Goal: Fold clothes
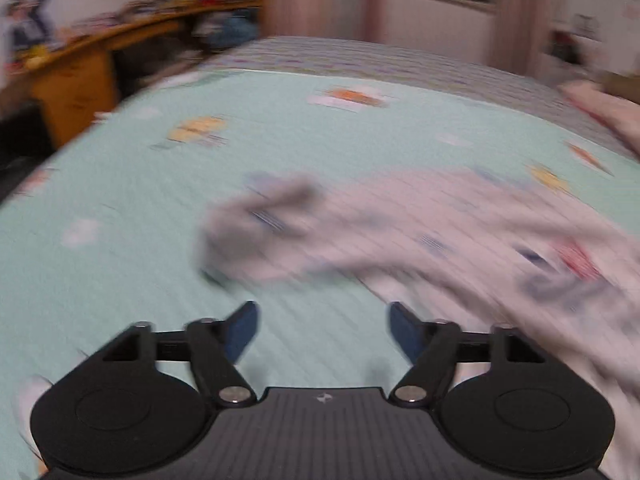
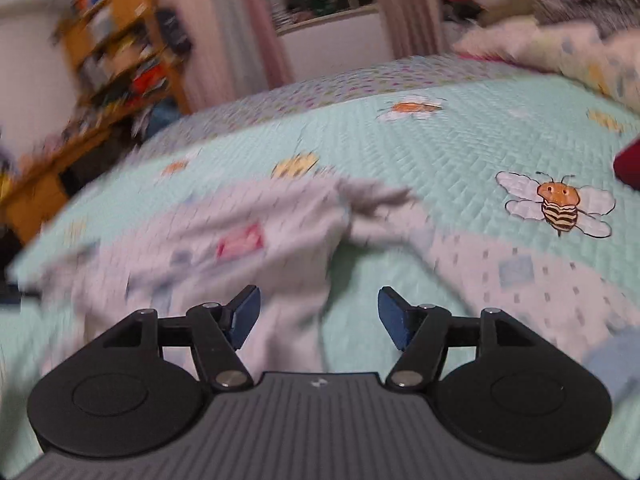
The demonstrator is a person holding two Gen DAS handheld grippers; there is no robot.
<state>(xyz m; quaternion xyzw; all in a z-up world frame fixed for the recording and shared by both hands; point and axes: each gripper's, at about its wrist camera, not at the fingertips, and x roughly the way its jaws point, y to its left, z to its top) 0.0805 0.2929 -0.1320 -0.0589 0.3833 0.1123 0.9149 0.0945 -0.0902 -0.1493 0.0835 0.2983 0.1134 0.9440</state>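
A pale pink patterned garment (image 1: pixel 420 232) lies crumpled on the mint green bedspread (image 1: pixel 160 208), blurred by motion, stretching from the middle to the right edge of the left wrist view. My left gripper (image 1: pixel 322 332) hovers just short of it, jaws wide apart with only bedspread between the blue pads (image 1: pixel 244 330). In the right wrist view the same garment (image 2: pixel 224 248) spreads across the left and middle. My right gripper (image 2: pixel 318 318) stands open above its near folds, with cloth lying below the gap and nothing pinched by the pads (image 2: pixel 394 320).
The bedspread (image 2: pixel 460 148) carries bee drawings (image 2: pixel 558 206). Pillows (image 2: pixel 568 52) pile up at the far right. A wooden desk and shelves (image 1: pixel 92 60) stand left of the bed, curtains (image 2: pixel 224 28) and a window behind. A dark red item (image 2: pixel 628 166) shows at the right edge.
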